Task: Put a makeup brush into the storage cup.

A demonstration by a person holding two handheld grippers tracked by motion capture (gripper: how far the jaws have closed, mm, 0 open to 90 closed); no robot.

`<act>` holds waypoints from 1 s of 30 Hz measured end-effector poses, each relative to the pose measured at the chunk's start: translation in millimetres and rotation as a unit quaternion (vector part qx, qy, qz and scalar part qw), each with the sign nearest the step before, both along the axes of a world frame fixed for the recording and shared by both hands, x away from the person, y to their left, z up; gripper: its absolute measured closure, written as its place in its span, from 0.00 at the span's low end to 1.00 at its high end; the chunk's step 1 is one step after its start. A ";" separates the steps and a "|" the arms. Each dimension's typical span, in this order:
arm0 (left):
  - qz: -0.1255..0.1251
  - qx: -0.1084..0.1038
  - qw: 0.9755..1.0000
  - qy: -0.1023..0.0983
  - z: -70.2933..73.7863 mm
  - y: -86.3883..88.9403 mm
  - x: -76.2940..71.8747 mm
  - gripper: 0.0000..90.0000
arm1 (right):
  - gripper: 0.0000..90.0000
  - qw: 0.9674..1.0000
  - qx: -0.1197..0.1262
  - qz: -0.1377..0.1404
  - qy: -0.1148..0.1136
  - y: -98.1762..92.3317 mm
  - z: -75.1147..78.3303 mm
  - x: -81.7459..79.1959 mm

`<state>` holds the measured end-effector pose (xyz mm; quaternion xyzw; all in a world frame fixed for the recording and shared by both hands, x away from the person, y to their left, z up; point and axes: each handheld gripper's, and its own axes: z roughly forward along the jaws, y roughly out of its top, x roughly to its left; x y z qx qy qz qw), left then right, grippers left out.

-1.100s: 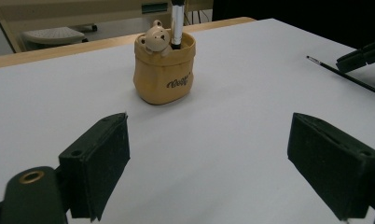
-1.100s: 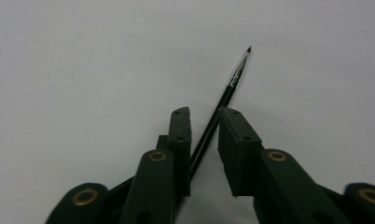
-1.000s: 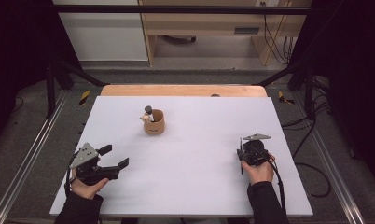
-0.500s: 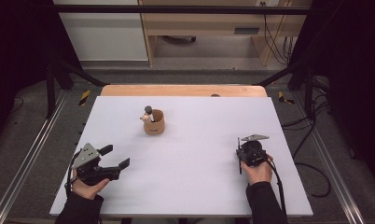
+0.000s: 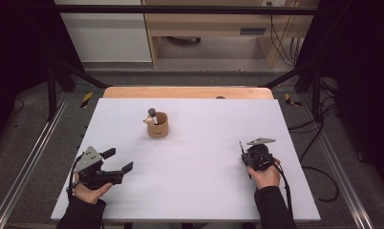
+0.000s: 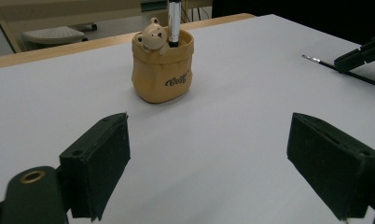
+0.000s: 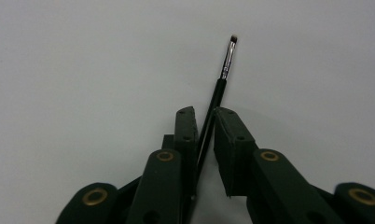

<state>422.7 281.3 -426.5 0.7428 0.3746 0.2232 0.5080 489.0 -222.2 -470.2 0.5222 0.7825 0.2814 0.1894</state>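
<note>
table white | cup tan | brush black, silver ferrule | claws black

surface: white table | on it: tan bear-faced cup upright, toward far edge | thin brush well right of cup, nearer front

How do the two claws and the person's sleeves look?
Both the left claw and the right claw are black, each with a grey three-cornered plate on top and brass-coloured rivets at the jaw links. A black cable trails from the right one. The sleeves are black.
</note>
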 end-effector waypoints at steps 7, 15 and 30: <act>-0.002 0.002 1.000 0.000 -0.1 -1.0 -0.2 0.14 | 0.92 1.000 0.003 0.006 0.004 -0.2 0.3 0.3; -0.003 0.002 1.000 -0.001 0.1 -1.3 -0.3 0.14 | 0.95 1.000 0.003 0.030 -0.002 1.1 -0.6 0.0; -0.004 0.003 1.000 -0.001 0.4 -1.7 -0.4 0.14 | 0.73 0.999 -0.015 0.028 -0.009 -1.1 17.8 0.5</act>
